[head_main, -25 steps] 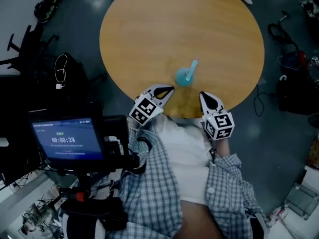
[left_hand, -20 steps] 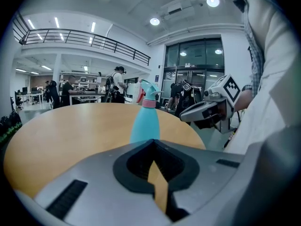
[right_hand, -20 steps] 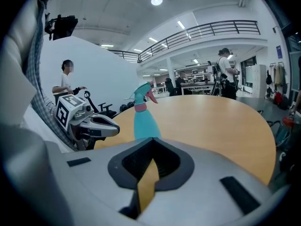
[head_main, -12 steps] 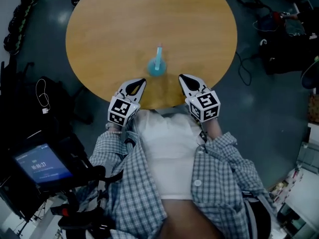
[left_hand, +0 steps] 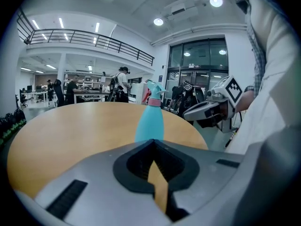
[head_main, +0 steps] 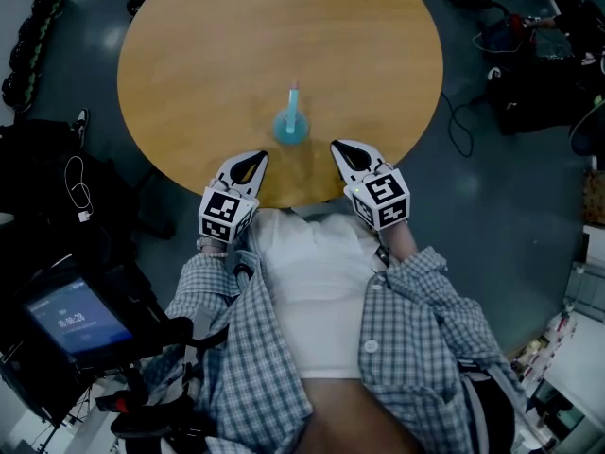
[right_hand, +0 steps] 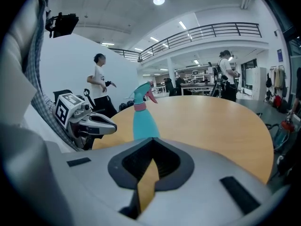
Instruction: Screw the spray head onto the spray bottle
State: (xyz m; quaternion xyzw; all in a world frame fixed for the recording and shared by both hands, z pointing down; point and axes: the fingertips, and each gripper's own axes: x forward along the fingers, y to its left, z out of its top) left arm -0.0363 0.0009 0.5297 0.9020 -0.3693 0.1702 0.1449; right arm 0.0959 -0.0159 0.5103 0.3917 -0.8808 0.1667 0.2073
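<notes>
Item 1: spray bottle [head_main: 288, 129], teal. It is standing upright on the round wooden bench [head_main: 189, 45], towards the bench's 6 o'clock edge. We are seeing the spray head [head_main: 294, 89] sitting on top of it above a pink collar (how tightly it is screwed we cannot tell). Nothing is touching the bottle.

Item 2: left tongs [head_main: 257, 156], with a marker cube. They are lying at roughly 8 o'clock of the bottle, near it but apart, tip pointing onto the bench. In the left gripper view we are finding the tongs [left_hand: 153, 144] closed tip to tip and gripping nothing, with the bottle [left_hand: 150, 121] standing beyond them.

Item 3: right tongs [head_main: 337, 146], with a marker cube. They are lying at about 4 o'clock of the bottle, also apart from it. The right gripper view is showing these tongs [right_hand: 153, 142] likewise closed and empty, the bottle [right_hand: 145, 121] standing ahead.

Item 4: small lit screen [head_main: 66, 315], on a stand at the person's 8 o'clock, off the bench.
</notes>
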